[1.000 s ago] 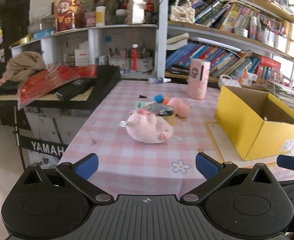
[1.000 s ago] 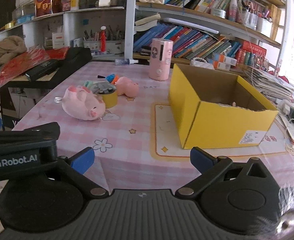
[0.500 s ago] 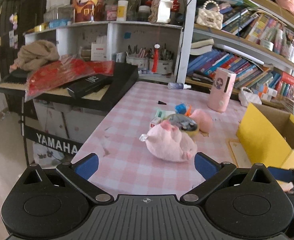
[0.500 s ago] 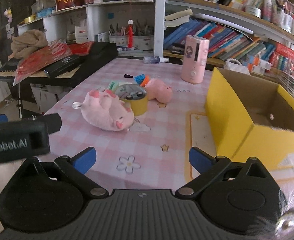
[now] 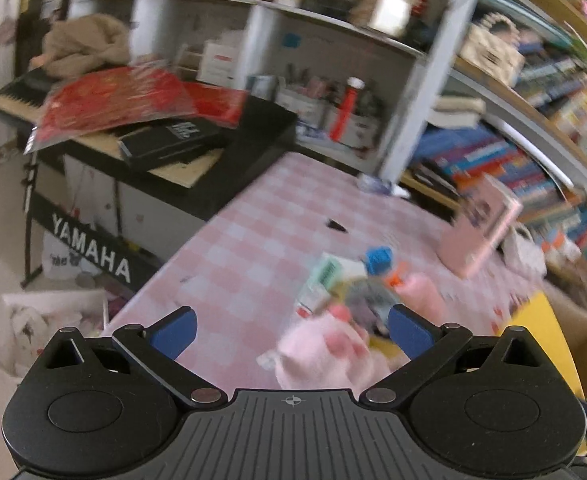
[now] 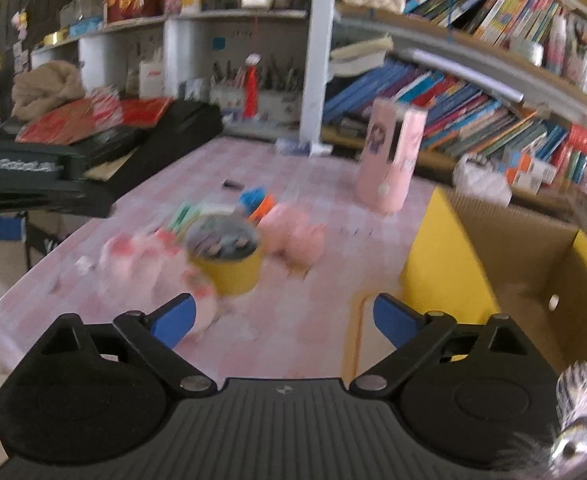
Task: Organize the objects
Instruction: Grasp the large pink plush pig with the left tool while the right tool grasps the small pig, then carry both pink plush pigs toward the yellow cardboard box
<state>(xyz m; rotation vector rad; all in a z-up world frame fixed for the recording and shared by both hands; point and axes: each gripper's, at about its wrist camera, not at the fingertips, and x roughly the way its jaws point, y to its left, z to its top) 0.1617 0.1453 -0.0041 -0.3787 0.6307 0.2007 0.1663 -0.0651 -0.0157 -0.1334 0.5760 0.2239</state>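
A pink plush pig point(image 5: 325, 356) lies on the pink checked table point(image 5: 253, 248), just ahead of my open, empty left gripper point(image 5: 291, 332). Behind it stands a yellow tape roll point(image 6: 229, 258), a second pink plush point(image 6: 297, 236), a small box point(image 5: 325, 280) and a blue and orange toy point(image 6: 255, 200). The first pig point(image 6: 141, 260) is blurred in the right wrist view. My right gripper point(image 6: 283, 318) is open and empty, above the table's near edge. An open yellow cardboard box point(image 6: 505, 280) stands at the right.
A pink cylinder point(image 6: 391, 160) stands at the table's back. A black Yamaha keyboard point(image 5: 165, 148) with red packets sits left of the table. Bookshelves point(image 6: 473, 92) run behind. The left gripper's body point(image 6: 21, 184) shows at the right view's left edge.
Both grippers have moved forward, closer to the pile of toys. The left view has swung and tilted left, and both views are motion-blurred. Both stay open.
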